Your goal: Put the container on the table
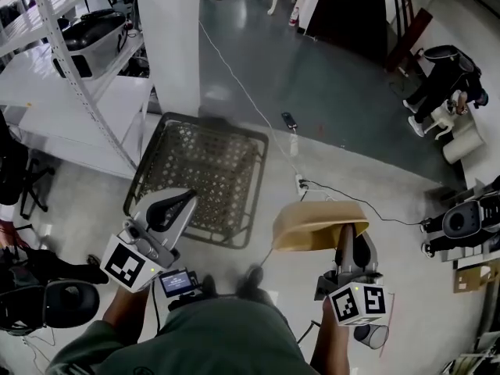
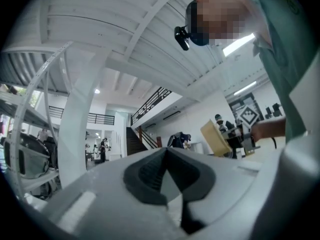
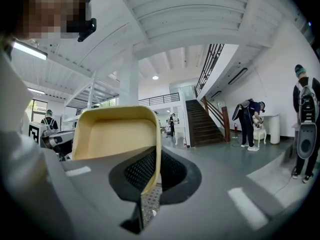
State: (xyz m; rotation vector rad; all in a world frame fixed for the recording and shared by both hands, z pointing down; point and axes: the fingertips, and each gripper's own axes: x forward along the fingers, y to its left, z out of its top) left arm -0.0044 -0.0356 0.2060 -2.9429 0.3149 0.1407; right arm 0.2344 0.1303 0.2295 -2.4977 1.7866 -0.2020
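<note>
My right gripper pinches the thin rim of the tan, shallow pulp container, which I judge light and bendy; my left gripper is pressed together, empty.

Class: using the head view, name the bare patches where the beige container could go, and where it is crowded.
Bare for the container: the white shelf board left of the pillar; dark floor beyond the cable. Crowded: the basket ahead, gear along the right edge.

The container sits at the right gripper, right of the left gripper; a basket lies on the floor beyond both; shelving stands left.
</note>
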